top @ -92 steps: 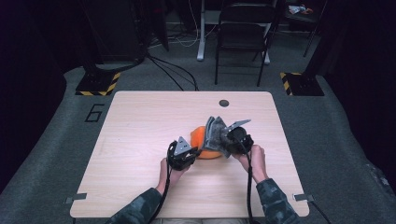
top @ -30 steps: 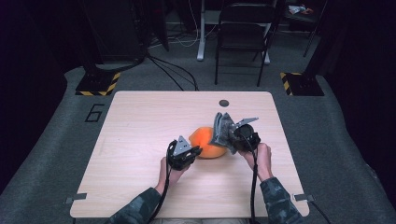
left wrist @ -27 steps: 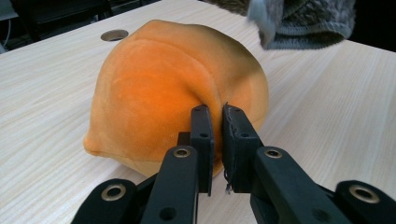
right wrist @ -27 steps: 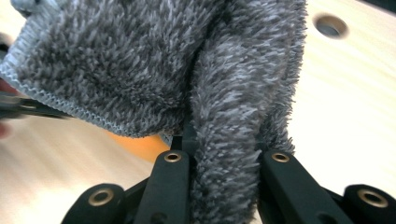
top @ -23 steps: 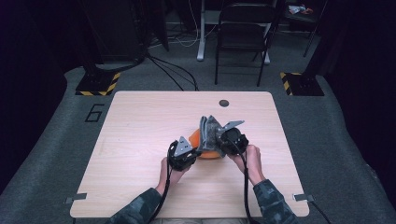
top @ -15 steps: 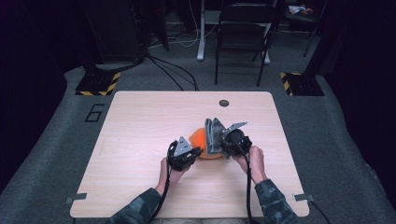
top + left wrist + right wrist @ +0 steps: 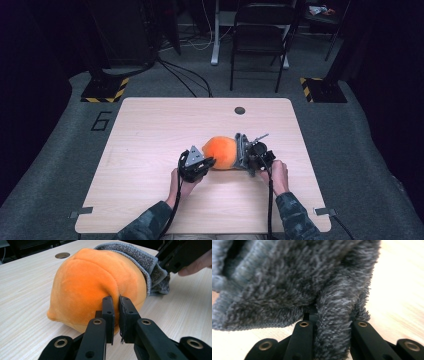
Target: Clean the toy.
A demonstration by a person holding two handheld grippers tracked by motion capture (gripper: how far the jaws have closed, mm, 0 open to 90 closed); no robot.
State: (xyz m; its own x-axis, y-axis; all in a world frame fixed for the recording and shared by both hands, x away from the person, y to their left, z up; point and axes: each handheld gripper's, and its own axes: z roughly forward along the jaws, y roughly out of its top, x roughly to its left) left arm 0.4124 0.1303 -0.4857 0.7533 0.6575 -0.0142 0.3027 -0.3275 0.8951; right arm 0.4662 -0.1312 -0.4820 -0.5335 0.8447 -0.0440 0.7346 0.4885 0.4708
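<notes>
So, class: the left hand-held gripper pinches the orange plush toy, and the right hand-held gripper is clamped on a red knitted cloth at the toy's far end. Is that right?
Not quite. The cloth is grey, not red, as the right gripper view shows. The rest stands: the left hand-held gripper pinches the orange plush toy, and the right hand-held gripper is clamped on the cloth at the toy's far end.

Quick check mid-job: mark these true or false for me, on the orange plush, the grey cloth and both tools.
1. The left tool pinches a fold of the orange plush. True.
2. The right tool is open and holds nothing. False: it is shut on the grey cloth.
3. The grey cloth drapes over one end of the plush. True.
4. The plush is lifted clear of the table. False: it rests on the table.
5. The cloth covers the whole plush. False: most of the plush is bare.
</notes>
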